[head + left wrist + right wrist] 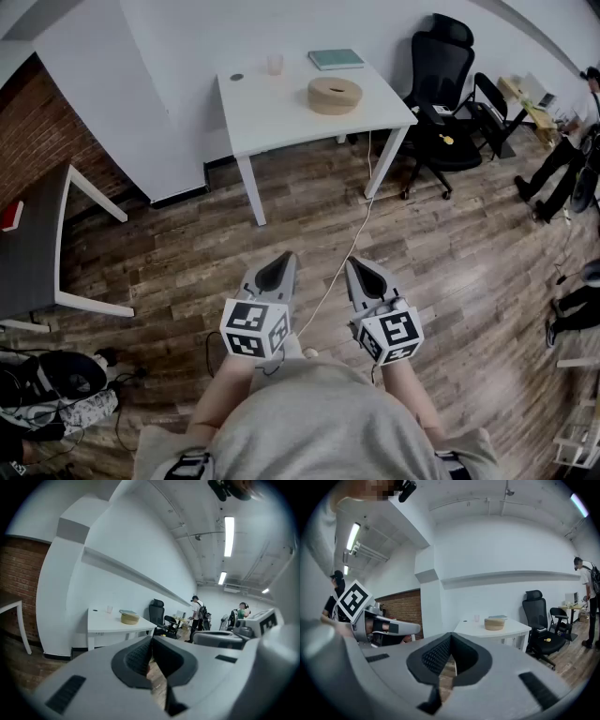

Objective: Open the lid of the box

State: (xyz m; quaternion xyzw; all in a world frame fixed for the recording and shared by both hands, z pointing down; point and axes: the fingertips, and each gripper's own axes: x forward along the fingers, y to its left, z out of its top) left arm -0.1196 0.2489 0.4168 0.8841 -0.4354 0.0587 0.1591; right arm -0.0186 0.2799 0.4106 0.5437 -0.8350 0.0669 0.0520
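The left gripper (279, 267) hangs well short of the white table (272, 117), its jaws together on nothing. The round box (335, 95) sits on that table's right half, its lid apparently on. The right gripper (360, 272), equally far from the table, is likewise closed and empty. Nothing is begun: the approach and the lifting are both left to do.

White table (281, 112) on a wood-plank floor (187, 253), with four things on its top.
A round tan box (335, 95) sits right of centre; a teal book (337, 59) lies at the far right corner, a clear cup (275, 64) by the far edge, and a small dark disc (236, 77) near the far left corner.
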